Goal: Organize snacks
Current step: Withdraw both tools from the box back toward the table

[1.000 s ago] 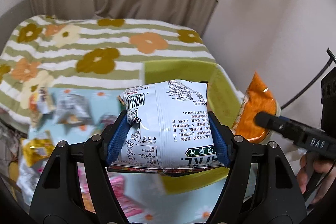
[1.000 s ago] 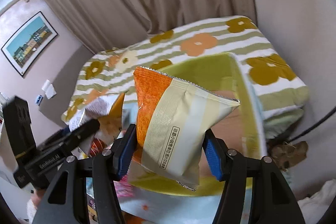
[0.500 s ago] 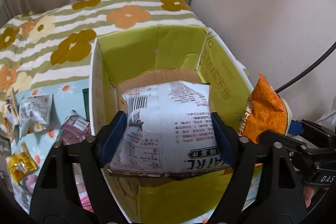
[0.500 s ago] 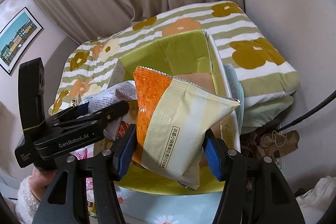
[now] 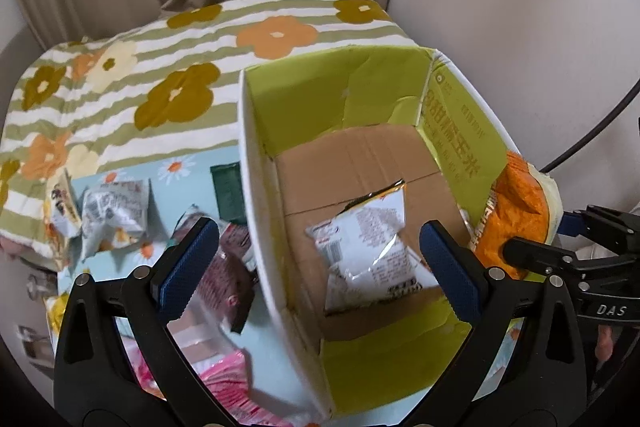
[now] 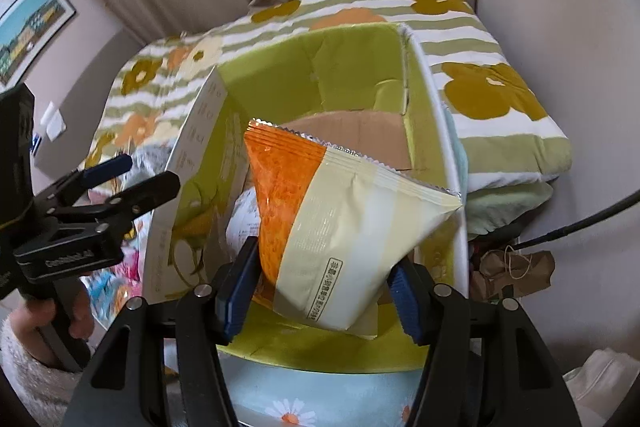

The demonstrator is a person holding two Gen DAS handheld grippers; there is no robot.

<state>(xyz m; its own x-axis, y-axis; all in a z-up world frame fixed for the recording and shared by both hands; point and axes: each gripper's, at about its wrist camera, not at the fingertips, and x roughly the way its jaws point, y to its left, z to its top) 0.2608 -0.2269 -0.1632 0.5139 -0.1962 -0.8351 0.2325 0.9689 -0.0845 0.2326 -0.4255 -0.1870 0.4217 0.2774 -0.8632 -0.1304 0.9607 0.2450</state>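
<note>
An open cardboard box with green inner walls stands on the bed; it also shows in the right wrist view. A white snack bag lies on the box floor. My left gripper is open and empty above the box's near left wall. My right gripper is shut on an orange and cream snack bag and holds it over the box's near edge. That bag also shows at the right of the left wrist view.
Several loose snack packets lie on a light blue daisy cloth left of the box. A striped flowered blanket covers the bed behind. A curtain and wall stand at the back. A black cable runs at the right.
My left gripper has opened and let go of the white snack bag, which has dropped onto the box floor. My right gripper has moved closer over the box with the orange bag.
</note>
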